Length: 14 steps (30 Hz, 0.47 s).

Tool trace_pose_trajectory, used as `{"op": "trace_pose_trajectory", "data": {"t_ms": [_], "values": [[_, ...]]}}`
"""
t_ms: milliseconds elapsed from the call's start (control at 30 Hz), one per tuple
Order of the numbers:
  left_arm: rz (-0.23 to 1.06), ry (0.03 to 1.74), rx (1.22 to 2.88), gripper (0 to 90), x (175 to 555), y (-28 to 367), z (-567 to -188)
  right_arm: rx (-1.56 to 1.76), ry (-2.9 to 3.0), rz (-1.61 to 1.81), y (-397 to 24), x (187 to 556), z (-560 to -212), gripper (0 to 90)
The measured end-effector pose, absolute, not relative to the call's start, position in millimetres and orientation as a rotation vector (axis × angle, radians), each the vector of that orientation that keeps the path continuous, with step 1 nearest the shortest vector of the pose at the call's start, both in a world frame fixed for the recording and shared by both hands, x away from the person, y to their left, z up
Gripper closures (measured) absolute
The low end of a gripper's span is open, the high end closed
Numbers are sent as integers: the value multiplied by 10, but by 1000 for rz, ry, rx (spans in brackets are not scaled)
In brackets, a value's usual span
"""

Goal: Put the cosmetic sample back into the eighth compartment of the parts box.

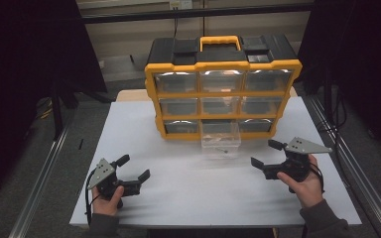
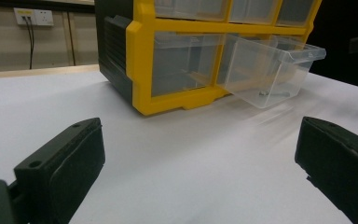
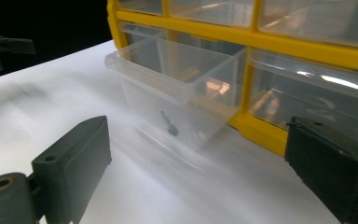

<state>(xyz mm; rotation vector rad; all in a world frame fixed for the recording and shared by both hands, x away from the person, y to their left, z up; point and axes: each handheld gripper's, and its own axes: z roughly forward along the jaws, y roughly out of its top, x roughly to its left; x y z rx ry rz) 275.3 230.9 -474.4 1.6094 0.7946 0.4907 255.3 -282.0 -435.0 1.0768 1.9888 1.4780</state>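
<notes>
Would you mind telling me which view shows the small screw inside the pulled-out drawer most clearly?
The right gripper view: the screw appears close and dark through the clear drawer. In the left gripper view it is a faint grey shape, and in the high view merely a tiny speck.

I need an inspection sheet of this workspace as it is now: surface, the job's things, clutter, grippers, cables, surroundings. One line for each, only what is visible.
Surface: white table top, flat and bare in front of the cabinet.
Job's things: yellow and black drawer cabinet with clear drawers stands at the back; bottom middle drawer is pulled out, with a small dark screw inside.
Clutter: nothing seen.
Grippers: left gripper and right gripper are open, holding nothing, each in a hand above the table.
Cables: a black cable trails from the left gripper.
Surroundings: wall socket with plugs; metal rails beside the table; dark floor.
</notes>
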Motion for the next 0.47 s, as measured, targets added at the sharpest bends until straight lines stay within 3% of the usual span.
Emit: {"op": "trace_pose_trajectory", "data": {"t_ms": [467], "values": [[488,795,1605,16,2754,2312,-4741,1096,1923,1459,-3047,2245,-4583,59]]}}
